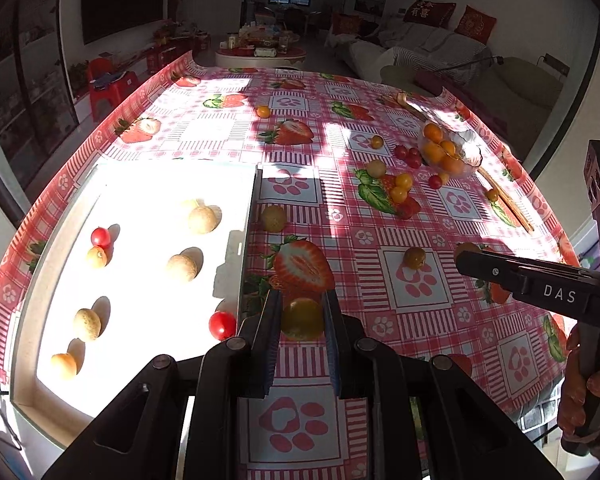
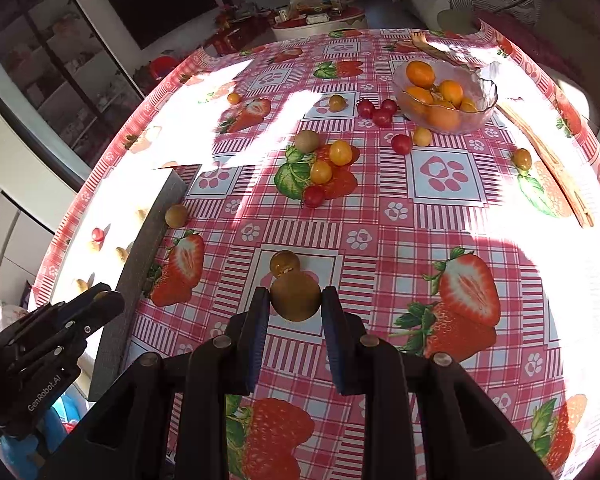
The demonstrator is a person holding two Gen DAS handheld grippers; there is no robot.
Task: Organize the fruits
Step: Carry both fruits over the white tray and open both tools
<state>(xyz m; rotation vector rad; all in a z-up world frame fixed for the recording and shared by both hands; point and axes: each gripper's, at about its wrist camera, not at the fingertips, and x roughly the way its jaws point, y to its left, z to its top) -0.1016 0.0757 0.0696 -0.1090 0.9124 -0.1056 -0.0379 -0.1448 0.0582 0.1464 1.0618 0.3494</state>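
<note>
My left gripper (image 1: 302,301) is shut on a yellow cherry tomato (image 1: 302,320), held above the tablecloth just right of the white tray (image 1: 148,184). The tray holds several tan longans (image 1: 202,219), two red tomatoes (image 1: 101,237) and small orange fruits. My right gripper (image 2: 295,291) is shut on a brown longan (image 2: 295,298), above a yellow tomato (image 2: 285,262) that lies on the cloth. In the left wrist view the right gripper (image 1: 470,258) reaches in from the right. The left gripper (image 2: 102,299) shows at the lower left of the right wrist view, beside the tray wall (image 2: 148,248).
A glass bowl (image 2: 480,110) of small oranges stands at the far right. Loose red and yellow tomatoes (image 2: 340,153) and a longan (image 2: 307,141) lie mid-table; another longan (image 2: 176,216) rests against the tray. A wooden fork (image 2: 548,156) lies along the right edge.
</note>
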